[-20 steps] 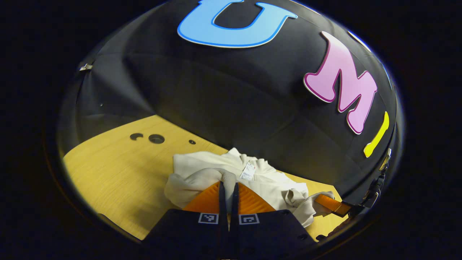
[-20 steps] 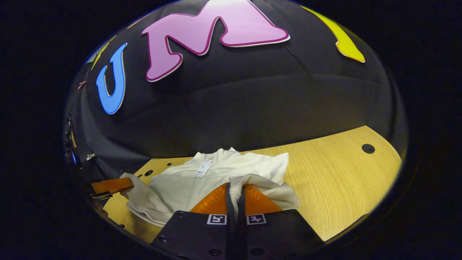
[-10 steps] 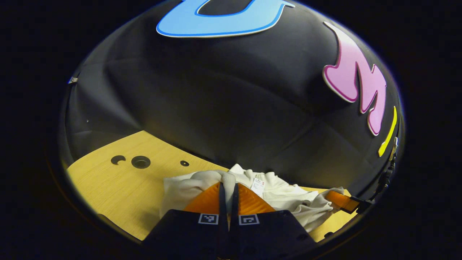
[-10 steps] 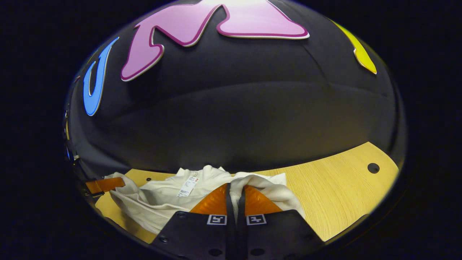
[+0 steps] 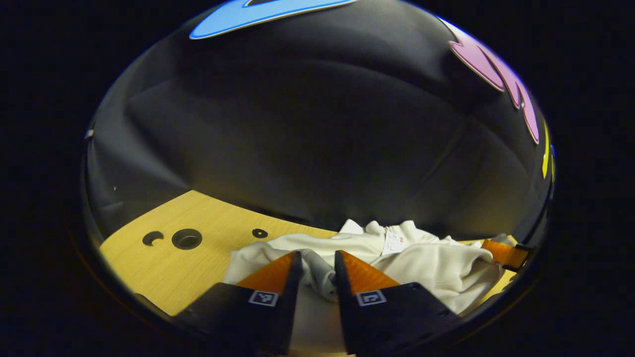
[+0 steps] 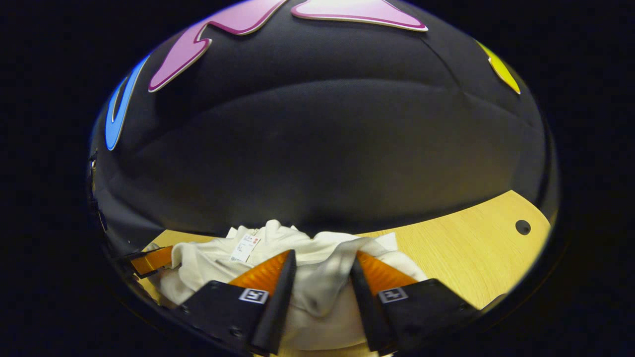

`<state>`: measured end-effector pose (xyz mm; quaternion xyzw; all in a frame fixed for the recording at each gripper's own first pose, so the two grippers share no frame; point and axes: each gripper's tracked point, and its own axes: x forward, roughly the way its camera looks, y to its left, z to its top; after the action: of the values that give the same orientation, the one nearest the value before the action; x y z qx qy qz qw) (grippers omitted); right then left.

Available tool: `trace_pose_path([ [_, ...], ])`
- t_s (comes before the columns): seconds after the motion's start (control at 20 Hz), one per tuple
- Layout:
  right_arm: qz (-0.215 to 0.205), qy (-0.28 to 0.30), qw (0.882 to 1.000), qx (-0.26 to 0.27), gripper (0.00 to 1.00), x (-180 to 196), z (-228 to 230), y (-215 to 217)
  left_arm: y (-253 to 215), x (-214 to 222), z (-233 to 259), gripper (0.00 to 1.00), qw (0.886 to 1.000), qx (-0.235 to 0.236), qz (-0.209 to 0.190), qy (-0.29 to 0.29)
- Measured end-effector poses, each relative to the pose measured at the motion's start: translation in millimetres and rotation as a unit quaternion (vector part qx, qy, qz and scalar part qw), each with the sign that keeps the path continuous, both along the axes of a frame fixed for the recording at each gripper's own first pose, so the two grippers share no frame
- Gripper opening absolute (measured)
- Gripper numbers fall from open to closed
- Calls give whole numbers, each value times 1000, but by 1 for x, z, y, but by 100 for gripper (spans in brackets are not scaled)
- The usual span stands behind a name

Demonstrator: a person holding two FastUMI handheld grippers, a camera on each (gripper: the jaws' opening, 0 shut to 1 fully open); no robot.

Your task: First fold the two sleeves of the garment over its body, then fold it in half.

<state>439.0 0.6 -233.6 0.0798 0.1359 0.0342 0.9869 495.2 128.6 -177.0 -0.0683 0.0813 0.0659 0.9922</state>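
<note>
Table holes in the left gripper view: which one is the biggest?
The round middle hole is the biggest. The hole to its left looks like a crescent, and the one to its right, nearest the garment, is smallest.

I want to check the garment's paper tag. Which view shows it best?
The left gripper view: the white paper tag faces the camera on the cream knit garment. The right gripper view shows the tag too, but tilted.
</note>
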Motion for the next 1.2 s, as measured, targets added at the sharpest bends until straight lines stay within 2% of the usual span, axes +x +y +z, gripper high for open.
trace_pose_path([
  [0.05,3,-1,1000,-6,66,-1,1,0,-3,-3,6,53,1000,8,1,-4],
  [0.1,7,-1,1000,-8,83,-2,3,0,-5,-7,15,64,1000,14,2,-13],
  [0.15,7,-4,1000,-7,88,-8,9,2,-9,-11,28,76,999,21,2,-24],
  [0.2,5,-10,1000,-8,99,-13,16,2,-12,-17,38,83,999,27,1,-37],
  [0.25,2,-18,1000,-13,100,-17,23,0,-18,-22,51,95,998,35,-9,-48],
  [0.4,0,-38,998,-44,99,-33,47,-10,-35,-51,84,96,996,53,-25,-68],
  [0.55,-11,-58,996,-64,99,-58,74,-18,-55,-85,111,96,995,25,-42,-82],
  [0.65,-15,-61,995,-78,98,-80,90,-24,-56,-114,130,96,995,23,-38,-88],
  [0.95,-30,-63,995,-64,99,-159,143,-35,-52,-219,196,96,992,48,-23,-115],
  [1.1,-52,-90,993,-56,98,-203,183,-49,-41,-275,230,96,988,78,-3,-134],
  [1.2,-59,-107,991,-59,98,-237,209,-57,-42,-315,246,96,985,82,-10,-149],
])
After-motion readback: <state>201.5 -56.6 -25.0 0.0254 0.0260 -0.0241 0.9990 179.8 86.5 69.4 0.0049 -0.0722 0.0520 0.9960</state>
